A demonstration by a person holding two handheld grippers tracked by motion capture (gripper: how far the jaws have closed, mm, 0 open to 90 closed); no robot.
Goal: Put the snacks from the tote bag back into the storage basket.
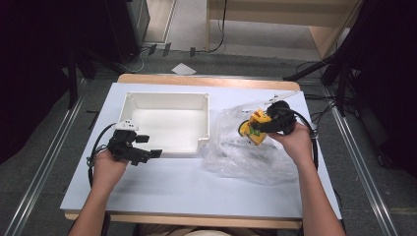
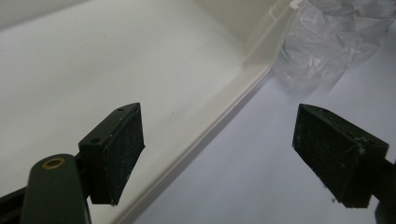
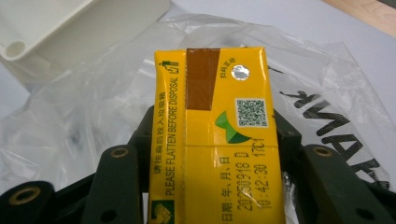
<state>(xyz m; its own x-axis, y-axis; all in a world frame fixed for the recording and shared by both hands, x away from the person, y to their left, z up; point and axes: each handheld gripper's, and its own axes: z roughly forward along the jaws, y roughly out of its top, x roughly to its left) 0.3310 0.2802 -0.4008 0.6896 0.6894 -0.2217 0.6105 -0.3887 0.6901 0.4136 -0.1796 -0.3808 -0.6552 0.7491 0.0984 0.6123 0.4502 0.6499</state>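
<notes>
Table (image 1: 162, 189): bin (image 1: 167, 101), plastic bag (image 1: 236, 152)

Grey floor (image 1: 44, 162), wooden furniture (image 1: 295, 14)

Both forearms in from the bottom edge of the high view, bare to the elbow. Left hand (image 1: 105, 167) wrapped around the left tool (image 1: 147, 154), held level and pointing right, jaws wide apart with nothing between them. Right forearm angled up and inward, right hand (image 1: 295, 142) gripping the right tool (image 1: 256, 129), pointing left, jaws clamped on both sides of a yellow carton (image 3: 217, 140).
</notes>
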